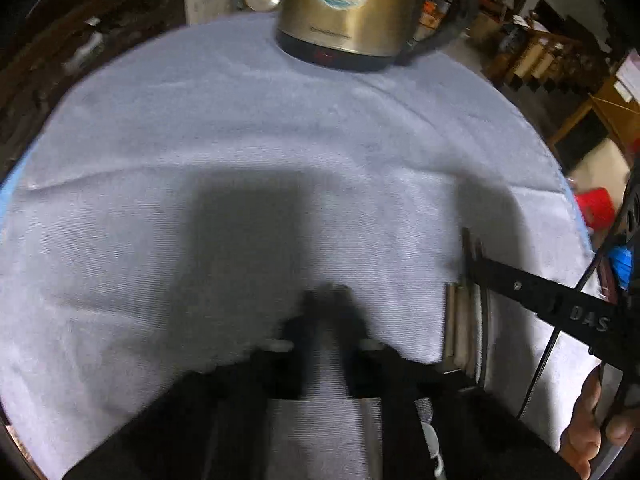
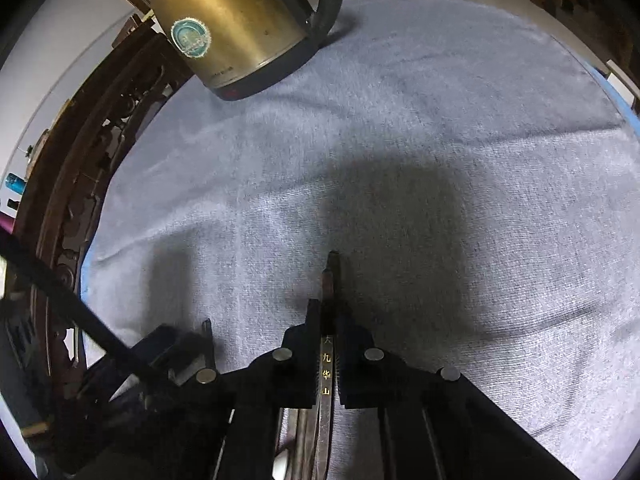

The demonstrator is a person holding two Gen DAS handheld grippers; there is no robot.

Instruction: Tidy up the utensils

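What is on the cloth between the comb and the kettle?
Nothing, only bare blue cloth with a shadow, seen in the right wrist view. The right gripper is shut on the comb; the kettle stands far off.

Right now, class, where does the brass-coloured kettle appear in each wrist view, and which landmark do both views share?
Left wrist view: the kettle is at top centre, upright, with its handle on its right.
Right wrist view: the kettle is at top left, slanted in the picture, again with its handle on its right.
Shared landmark: the pale blue-grey cloth that it stands on.
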